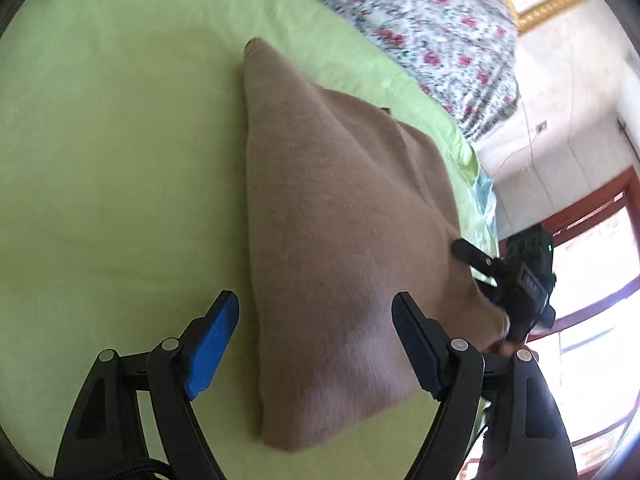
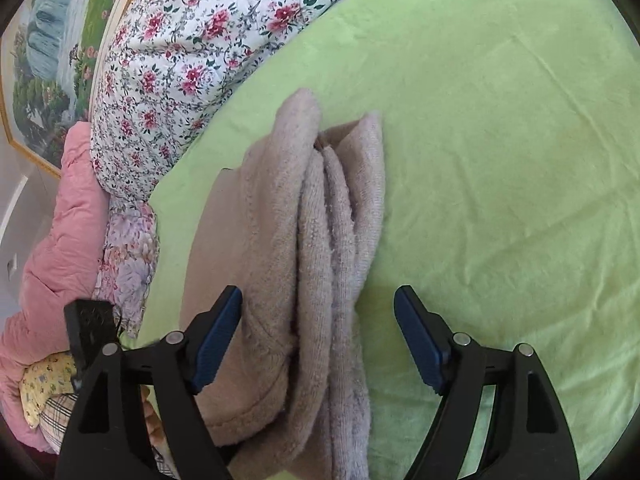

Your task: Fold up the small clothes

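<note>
Now | beige fleece garment (image 2: 304, 264) folded in layers on green sheet (image 2: 500, 160) | both tongs (image 1: 316, 340) (image 2: 318, 340) spread wide, gripping nothing

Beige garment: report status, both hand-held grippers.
Left hand-held gripper open, right hand-held gripper open, neither gripping. Beige garment folded on green sheet. Nothing in the way.

Green-sheeted bed (image 2: 500, 160), folded beige fleece garment (image 2: 312, 240) lying on it, floral quilt (image 2: 192, 52) behind
</note>
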